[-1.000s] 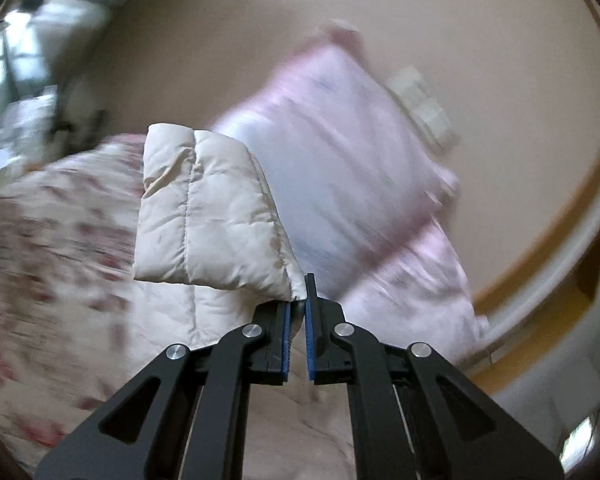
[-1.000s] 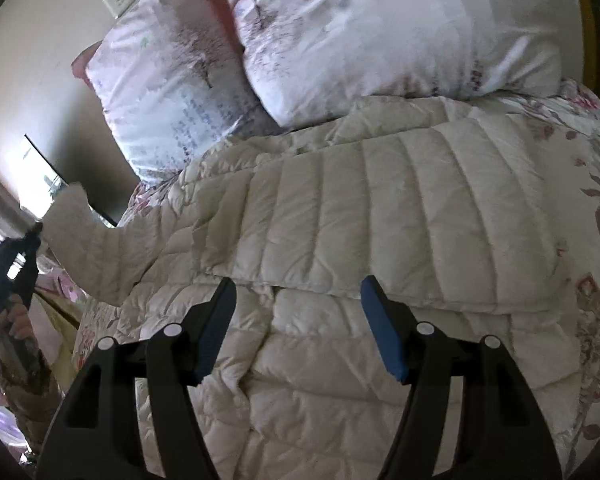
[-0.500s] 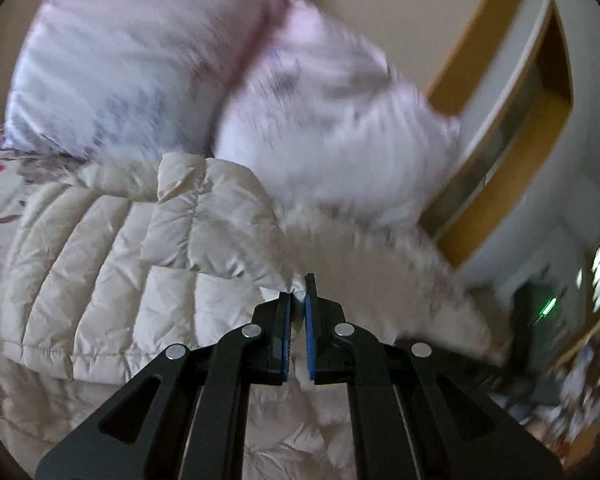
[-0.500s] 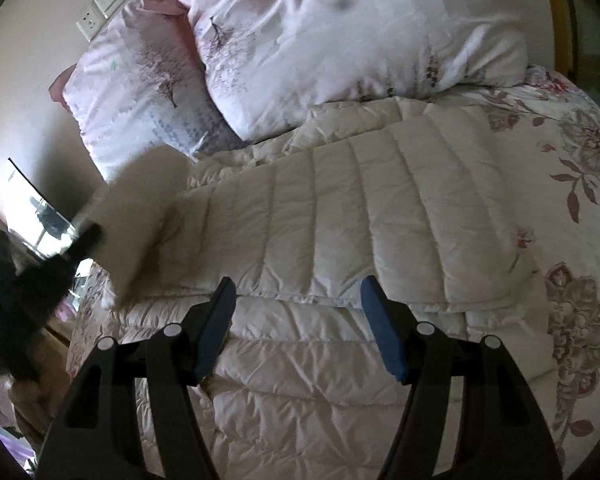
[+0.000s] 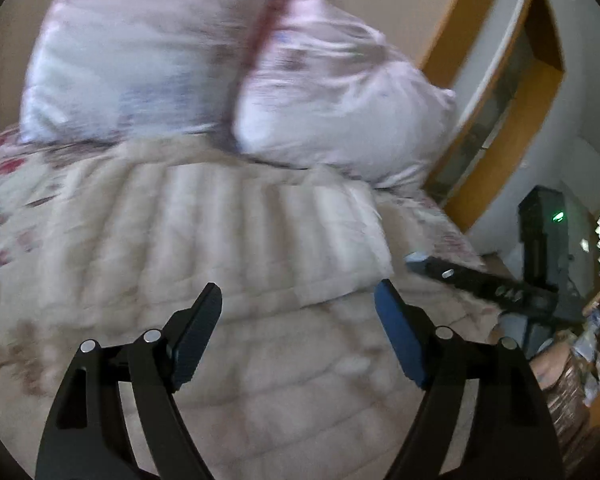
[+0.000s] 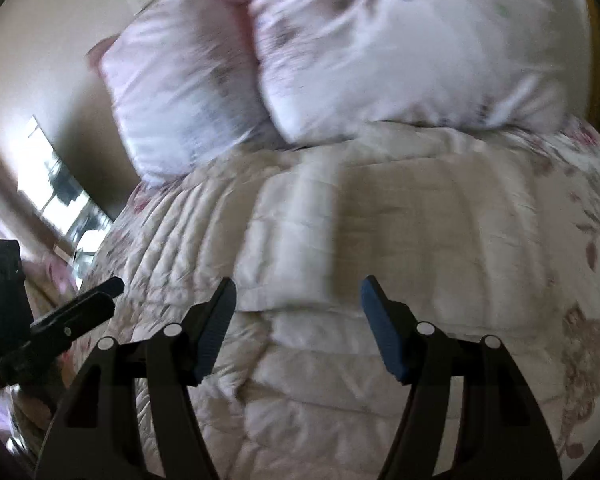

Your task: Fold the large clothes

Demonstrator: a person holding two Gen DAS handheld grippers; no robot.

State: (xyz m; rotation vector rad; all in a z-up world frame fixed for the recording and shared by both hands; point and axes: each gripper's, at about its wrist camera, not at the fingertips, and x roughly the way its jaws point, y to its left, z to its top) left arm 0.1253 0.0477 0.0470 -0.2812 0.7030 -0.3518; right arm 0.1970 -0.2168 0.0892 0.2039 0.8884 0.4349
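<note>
Nearest us, at the bottom of each view, our two tools hang with fingers spread wide and nothing between them: the left gripper (image 5: 298, 334) and the right gripper (image 6: 298, 326) both hover above the cream quilted jacket (image 5: 236, 240), touching none of it. We judge they are held apart like this so either can drop onto a fresh edge for the next fold.

The jacket fills the centre and lower half of both frames, lying on the floral bedspread (image 6: 588, 240). A folded panel lies across its upper part, and its lower hem runs just beyond our fingertips, the nearest edge we could pinch. In the right view the left tool shows at lower left beside the jacket's side edge; in the left view the right tool pokes in at middle right, just off the panel's corner.

Farther off, two pink pillows (image 6: 380, 60) press against the jacket's far edge, so there is little room at the top of frame; open bedspread lies to the sides. Both pictures are blurred.
</note>
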